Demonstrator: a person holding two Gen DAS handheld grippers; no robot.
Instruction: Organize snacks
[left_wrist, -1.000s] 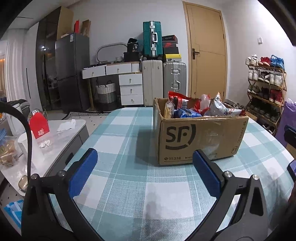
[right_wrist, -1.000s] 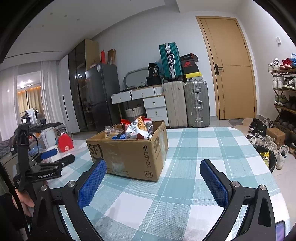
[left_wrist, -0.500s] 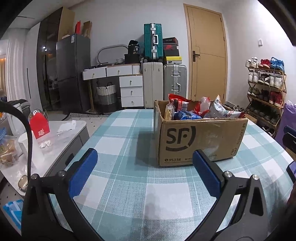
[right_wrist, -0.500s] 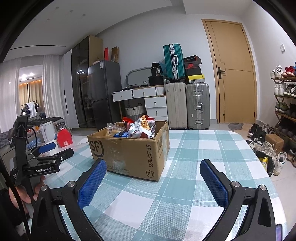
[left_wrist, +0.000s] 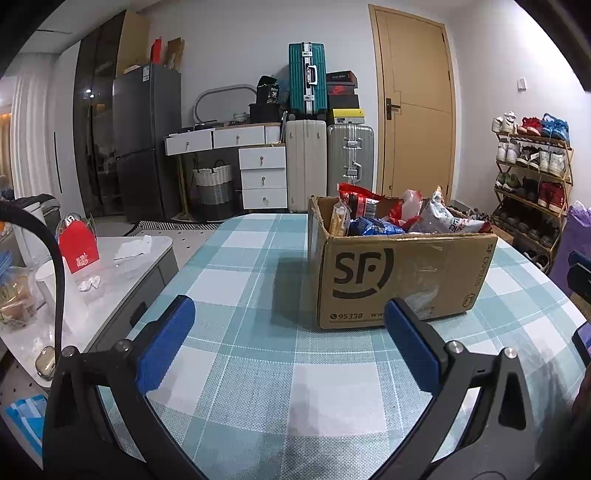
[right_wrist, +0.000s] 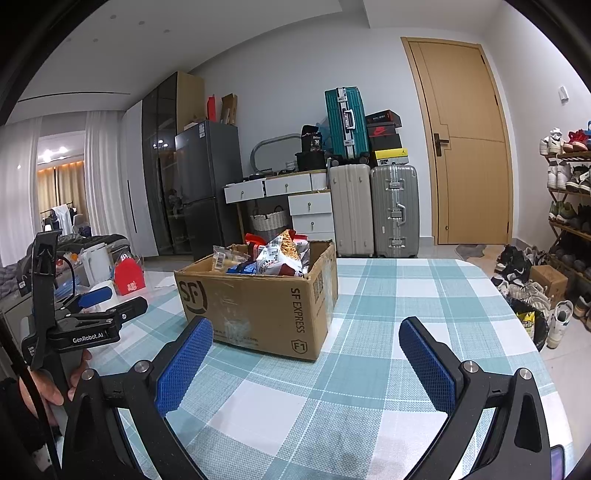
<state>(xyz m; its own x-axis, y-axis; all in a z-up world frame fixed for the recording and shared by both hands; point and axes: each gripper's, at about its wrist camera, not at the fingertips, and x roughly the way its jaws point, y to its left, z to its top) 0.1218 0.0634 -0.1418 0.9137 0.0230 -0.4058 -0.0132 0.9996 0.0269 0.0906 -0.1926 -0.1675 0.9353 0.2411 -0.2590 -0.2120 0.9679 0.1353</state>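
Teal-checked cloth across the counter, bare on every visible side of the cardboard box, with the snacks heaped inside and poking above the rim: a red packet, a blue one, a crinkled white bag. Left hand-held gripper spread wide and holding nothing, low over the cloth just short of the box's printed face. Right hand-held gripper likewise wide and empty, facing the box's near corner from the other side. Fits equally a box waiting to be sorted through and a box already filled from the counter; cannot tell which. For any reach into the heap: come down from above rather than across the rim, keep both pads clear of the cardboard wall, close on a single packet by a sealed edge or flat side, and squeeze lightly to avoid crushing or losing a puffed bag. Keep the two tools well apart over the opening, and watch for a light box sliding on the cloth.
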